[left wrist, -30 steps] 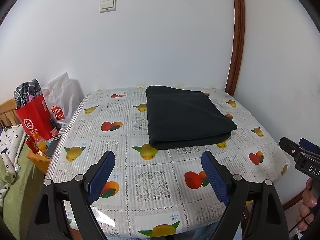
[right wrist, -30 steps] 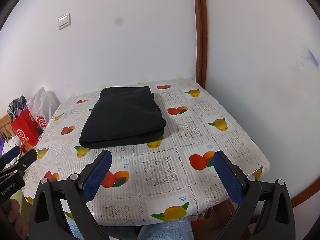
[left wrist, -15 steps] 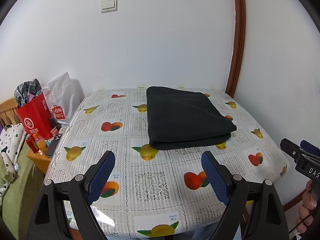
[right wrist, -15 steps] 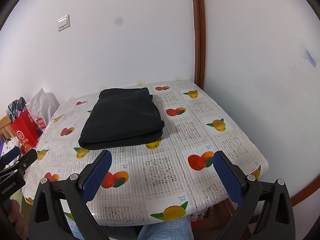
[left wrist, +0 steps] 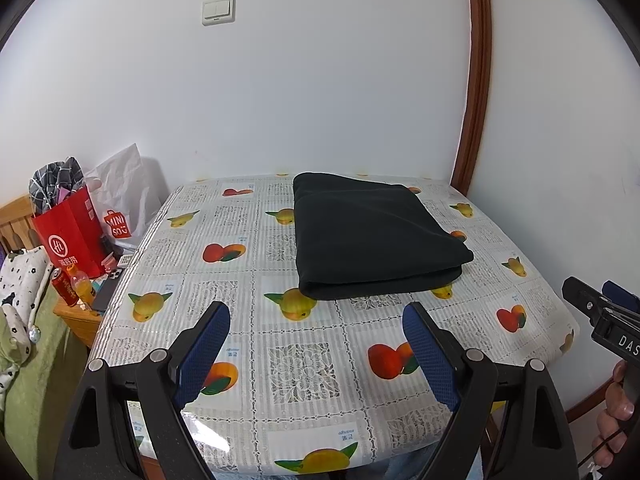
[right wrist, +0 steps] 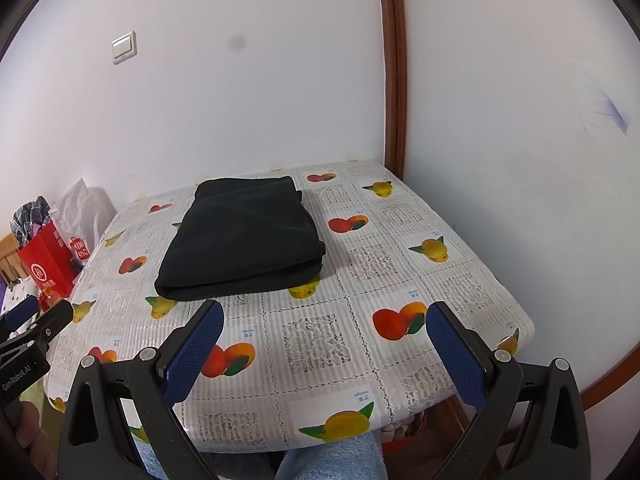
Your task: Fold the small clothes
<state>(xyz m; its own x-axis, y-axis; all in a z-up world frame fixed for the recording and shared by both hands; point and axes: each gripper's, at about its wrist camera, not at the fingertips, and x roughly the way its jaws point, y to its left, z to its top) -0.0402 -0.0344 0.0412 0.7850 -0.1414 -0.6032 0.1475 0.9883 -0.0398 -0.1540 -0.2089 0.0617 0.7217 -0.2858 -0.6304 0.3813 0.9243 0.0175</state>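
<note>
A black garment lies folded into a flat rectangle on the far half of the fruit-print tablecloth. My left gripper hovers over the table's near edge, open, with nothing between its blue pads. My right gripper is held the same way, open and empty, short of the garment. Each gripper's tip also shows at the edge of the other's view, the right gripper and the left gripper.
White walls close the table's far and right sides, with a brown wooden trim in the corner. To the left stand a red shopping bag, a white bag and bottles on a low stand. Light blue cloth lies below the near edge.
</note>
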